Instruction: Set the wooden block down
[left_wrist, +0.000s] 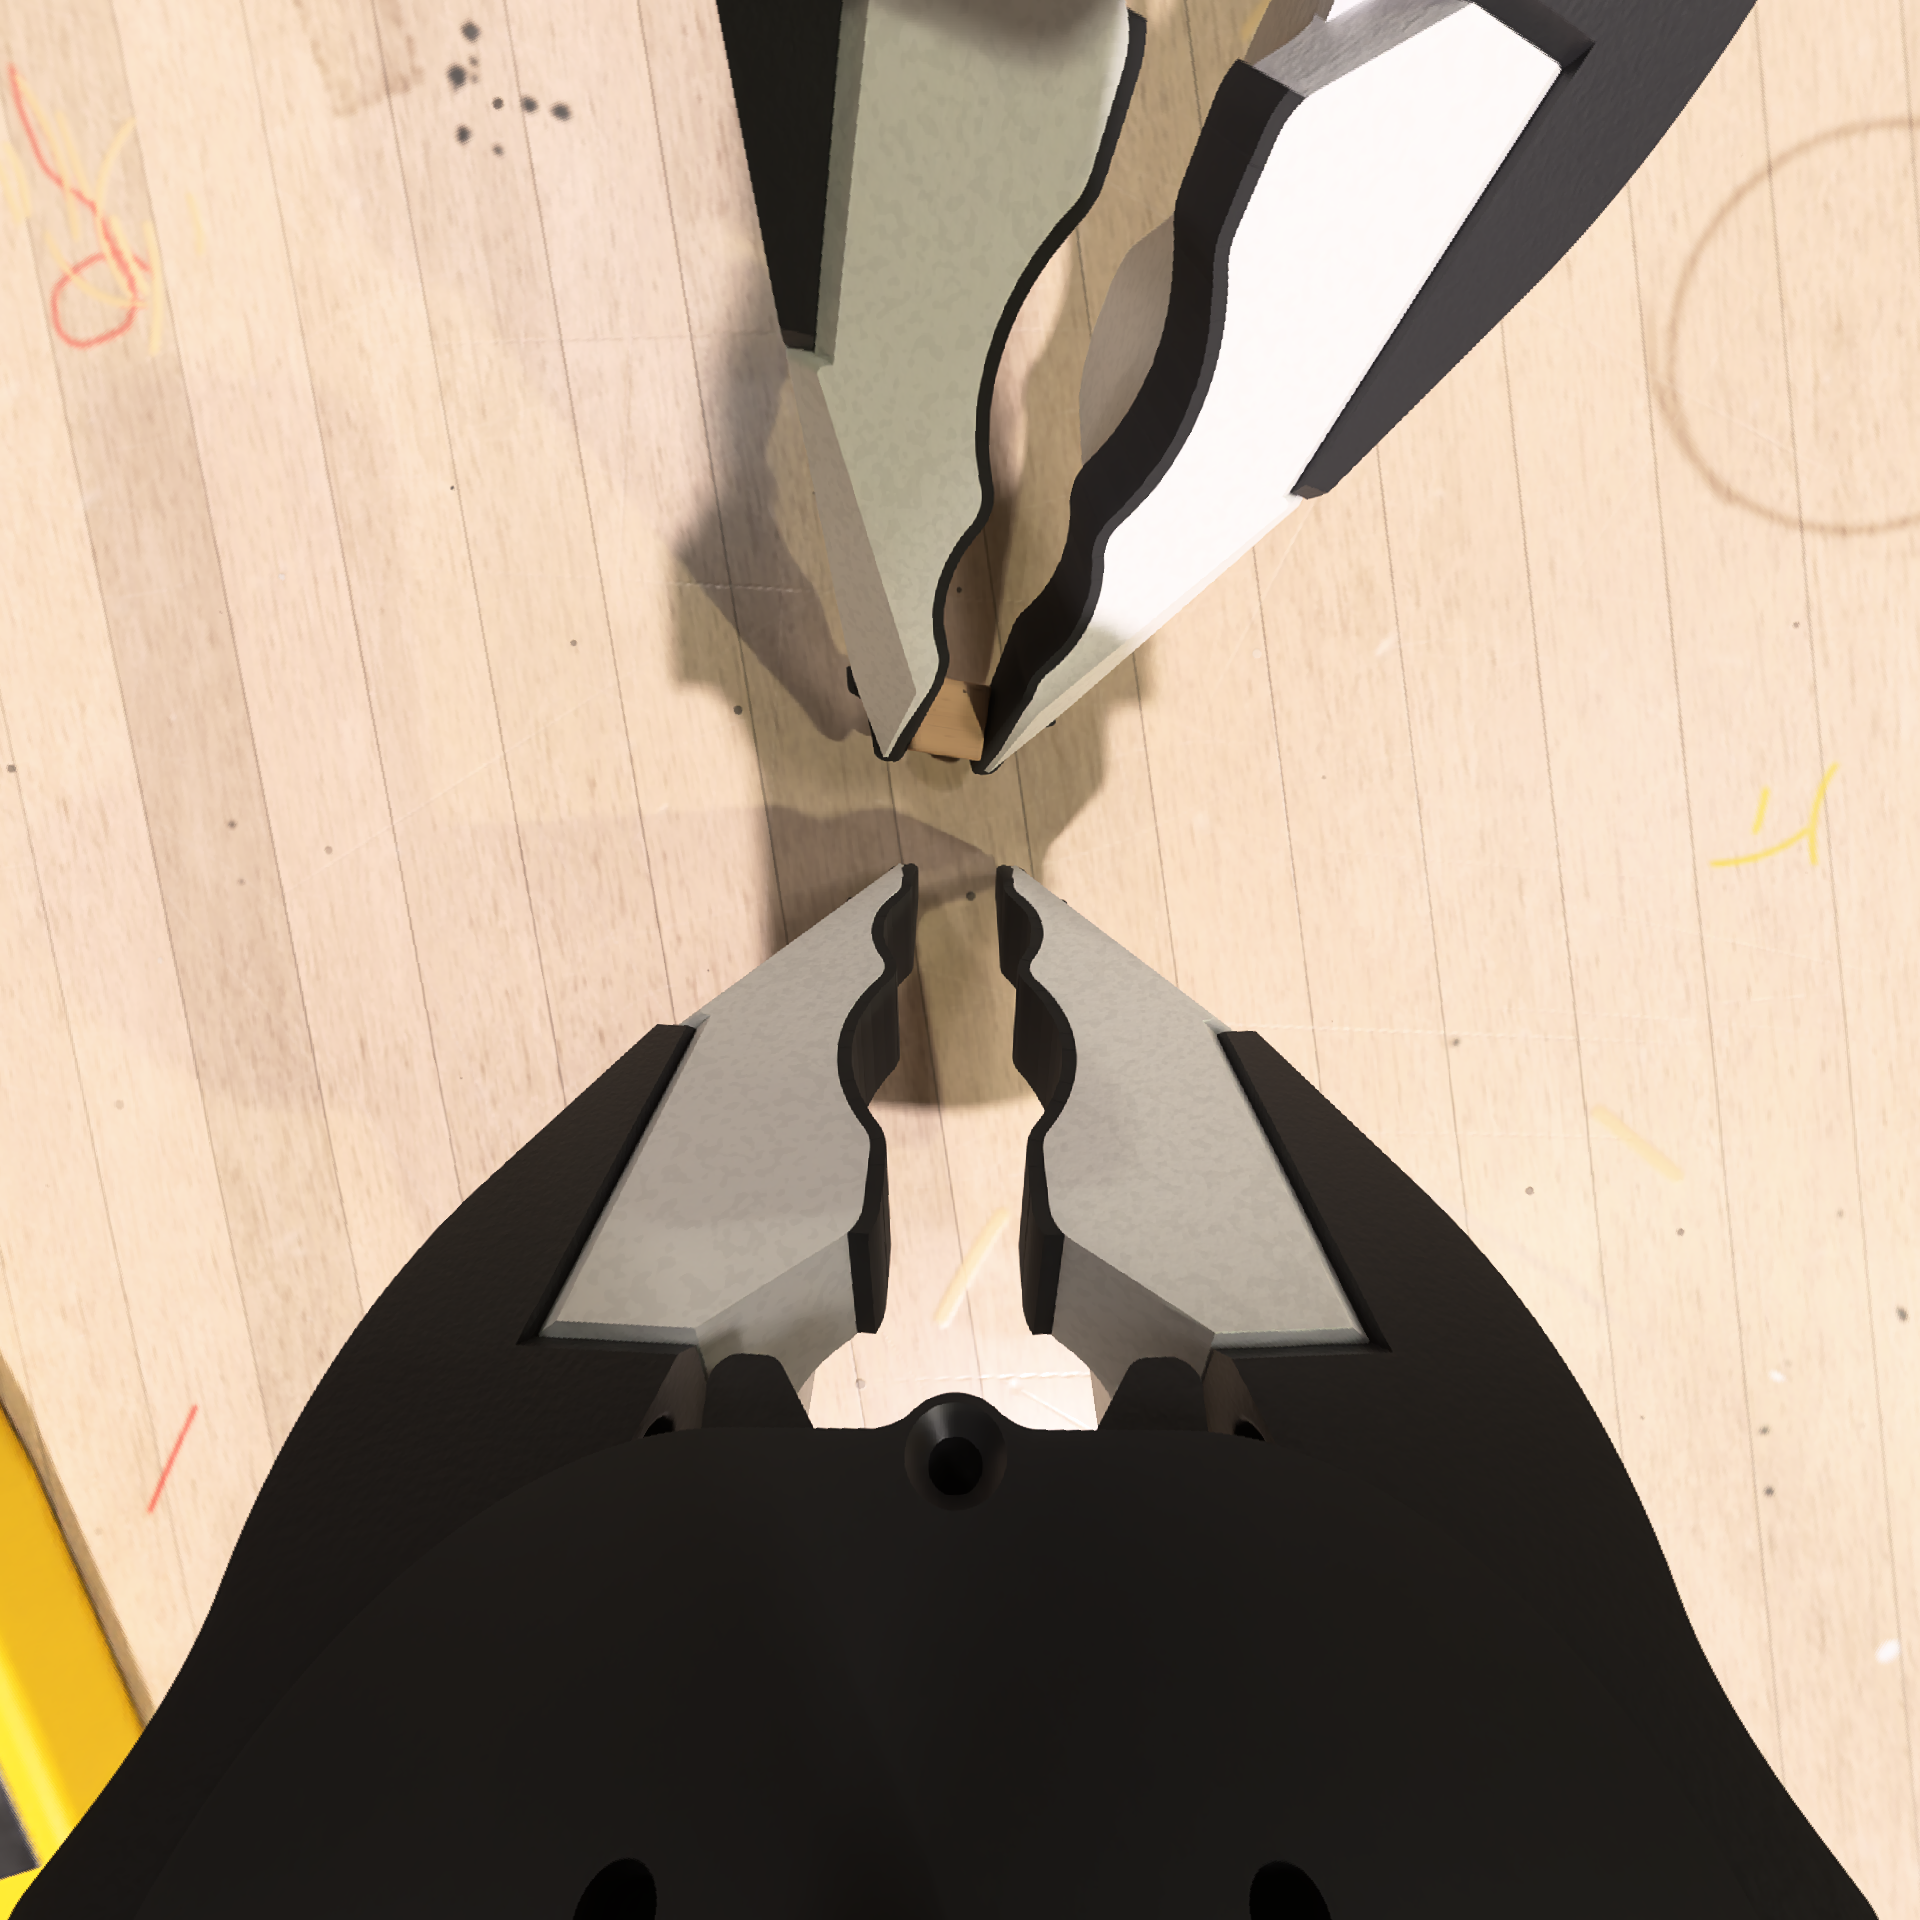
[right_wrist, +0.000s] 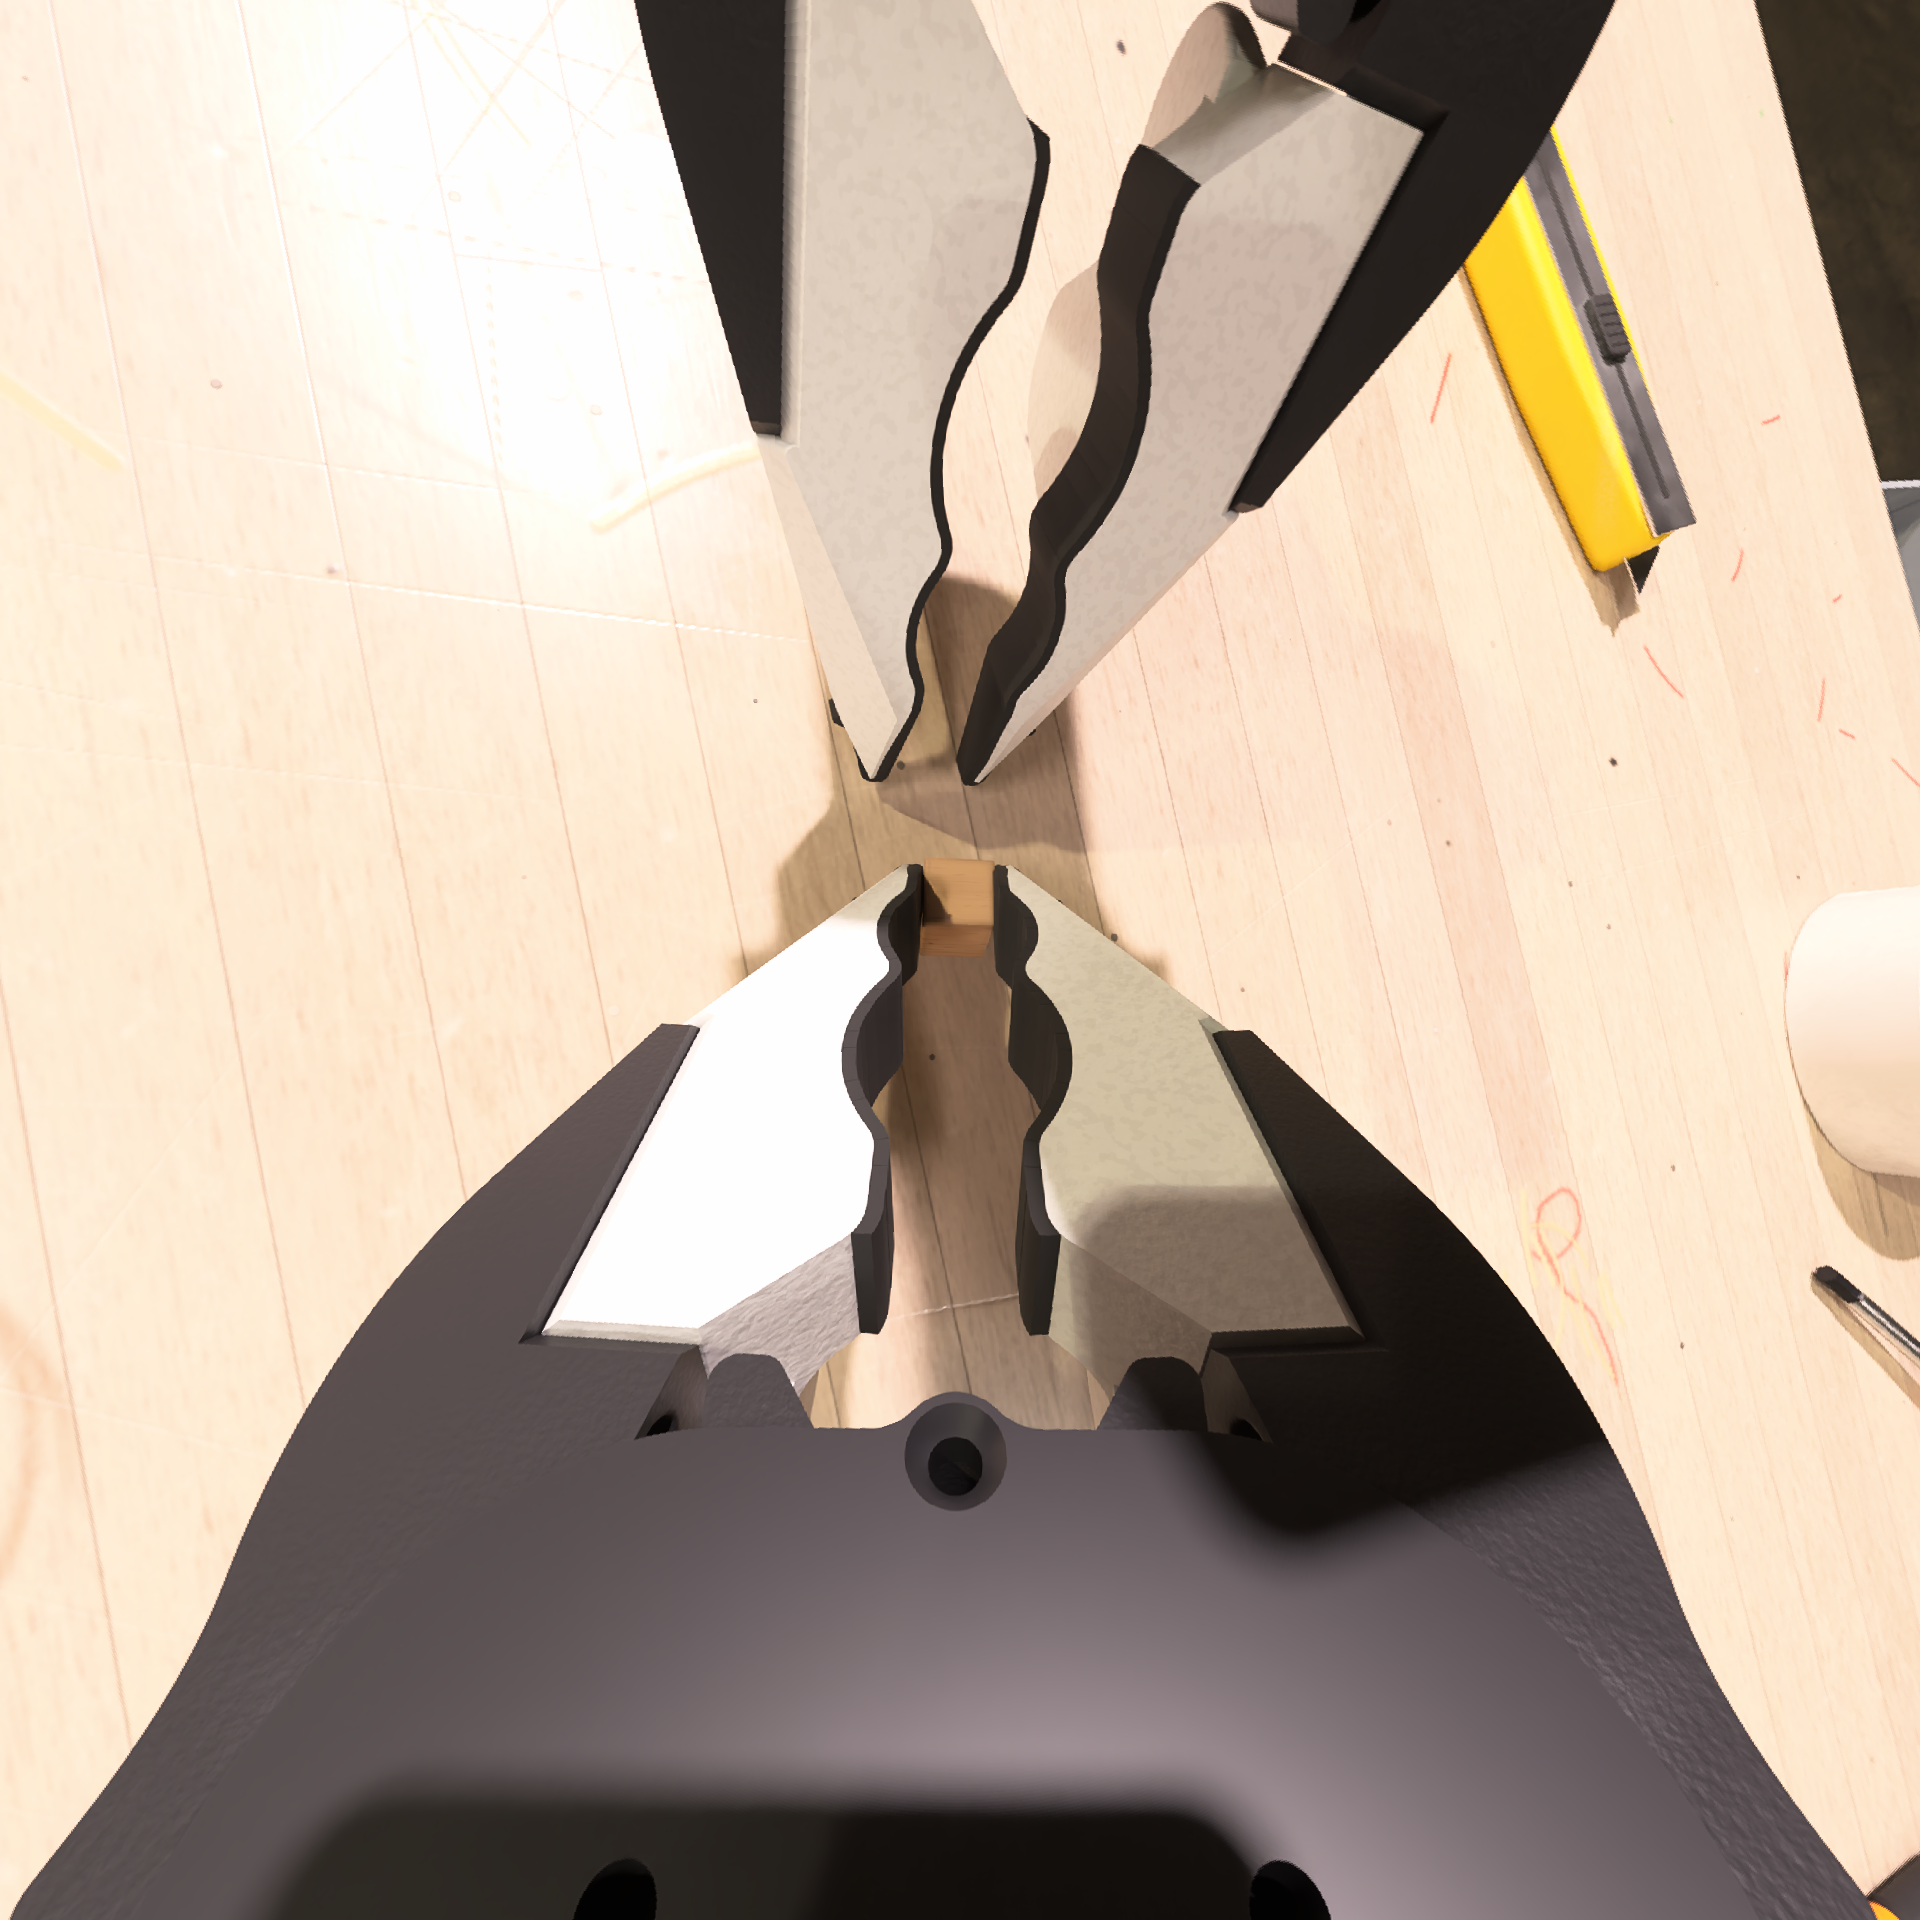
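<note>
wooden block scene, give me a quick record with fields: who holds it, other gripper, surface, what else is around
holder: right gripper shut on the wooden block at its fingertips
other gripper: left gripper slightly open, holding nothing, tip to tip with the right
surface: pale plank table
nearby: yellow utility knife, white cylinder

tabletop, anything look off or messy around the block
Nothing spilled or damaged. The small wooden block sits squarely in the right gripper. The pale wooden tabletop only bears crayon scribbles, dark specks and a faint ring stain.
</note>
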